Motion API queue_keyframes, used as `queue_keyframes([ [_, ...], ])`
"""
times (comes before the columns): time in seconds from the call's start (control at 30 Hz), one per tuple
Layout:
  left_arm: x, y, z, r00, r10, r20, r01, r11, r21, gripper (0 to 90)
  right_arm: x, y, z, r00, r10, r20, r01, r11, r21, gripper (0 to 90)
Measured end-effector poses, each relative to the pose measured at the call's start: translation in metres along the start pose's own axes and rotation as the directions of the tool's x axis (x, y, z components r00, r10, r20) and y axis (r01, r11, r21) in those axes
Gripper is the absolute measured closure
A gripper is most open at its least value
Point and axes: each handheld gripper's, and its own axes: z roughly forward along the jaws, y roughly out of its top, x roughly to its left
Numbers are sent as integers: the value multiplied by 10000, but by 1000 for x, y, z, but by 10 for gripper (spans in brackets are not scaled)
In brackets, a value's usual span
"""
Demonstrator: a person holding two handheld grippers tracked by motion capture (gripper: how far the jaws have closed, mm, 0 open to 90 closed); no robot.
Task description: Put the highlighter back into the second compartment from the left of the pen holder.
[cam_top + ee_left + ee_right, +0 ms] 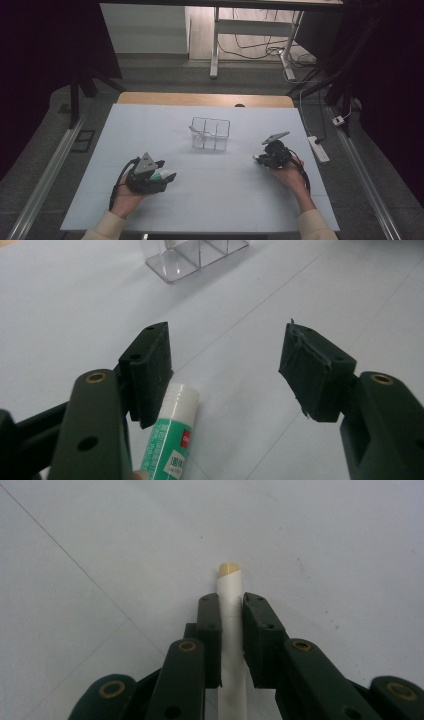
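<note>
The right claw (231,605) is closed on a slim white stick (231,610), most likely a roll of paper or a crayon in a white wrap; its tan tip pokes out just past the fingertips. The stick's long axis runs straight along the claw, pointing forward out of the grip. In the high view this claw (257,158) hangs over the right part of the desk (150,125), nearer its right edge than its middle, with the stick's tip aimed toward the desk's centre.

The left claw (225,365) stands wide open and grips nothing. A glue stick (172,432) with a white cap and a green label lies on the desk just under the left pad, its long axis running up and away along that pad, not between the two pads. The label bears white characters and a small red mark, too small to read with certainty. In the high view the left claw (170,176) sits near the front left of the desk.

A clear plastic organiser (210,134) with several compartments stands near the middle of the desk, toward the far edge, between the two hands and well apart from both. It lies up and to the left of the right claw, which is the one holding something, so the stick would probably have to swing that way and tip upright to drop in.
</note>
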Motion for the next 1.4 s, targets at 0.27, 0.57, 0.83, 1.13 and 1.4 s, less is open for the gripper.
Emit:
queue_keyframes([
  [0.27,1,0,-2,10000,-60,-27,60,10000,-50,373,-1,1,-3,9999,-43,126,43,10000,37,777],
  [0.57,2,0,-2,10000,-82,-21,81,9999,-73,373,-4,0,-19,9990,418,-156,-432,9930,-1097,778],
  [0.83,2,0,-2,10000,-78,-26,78,9999,-63,373,-5,1,-28,9981,564,-233,-596,9839,-1685,778],
  [1.13,2,0,-1,10000,-54,-24,53,10000,-45,375,-2,3,-32,9978,587,-301,-633,9798,-1896,778],
  [1.4,2,1,0,10000,-4,-8,4,10000,-26,374,0,3,-32,9976,632,-267,-672,9785,-1950,778],
])
